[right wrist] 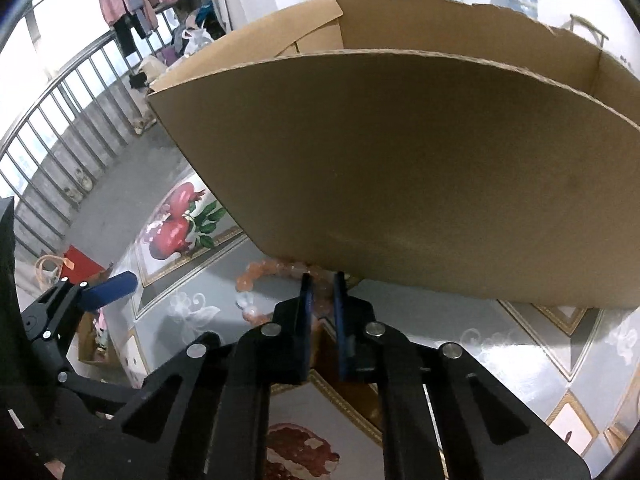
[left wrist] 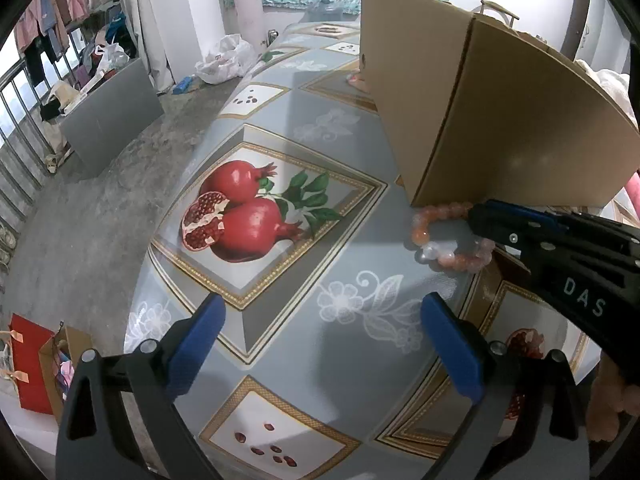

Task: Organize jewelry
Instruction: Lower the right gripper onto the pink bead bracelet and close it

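Observation:
A pink and orange bead bracelet [left wrist: 434, 236] lies on the tablecloth against the foot of an open cardboard box [left wrist: 492, 108]. My right gripper [left wrist: 480, 216] reaches in from the right with its jaws nearly shut around the bracelet's near side. In the right wrist view the bracelet [right wrist: 260, 274] shows just ahead of the narrow blue pads [right wrist: 307, 300] of the right gripper [right wrist: 322, 284], under the box wall [right wrist: 400, 184]. My left gripper [left wrist: 324, 328] is open and empty, low over the table in front of the bracelet.
The table [left wrist: 280, 112] wears a grey cloth printed with pomegranates [left wrist: 240, 208]. Its left edge drops to a concrete floor with a grey board [left wrist: 112, 116], bags and a red bag [left wrist: 30, 364]. A railing and hanging clothes stand at far left.

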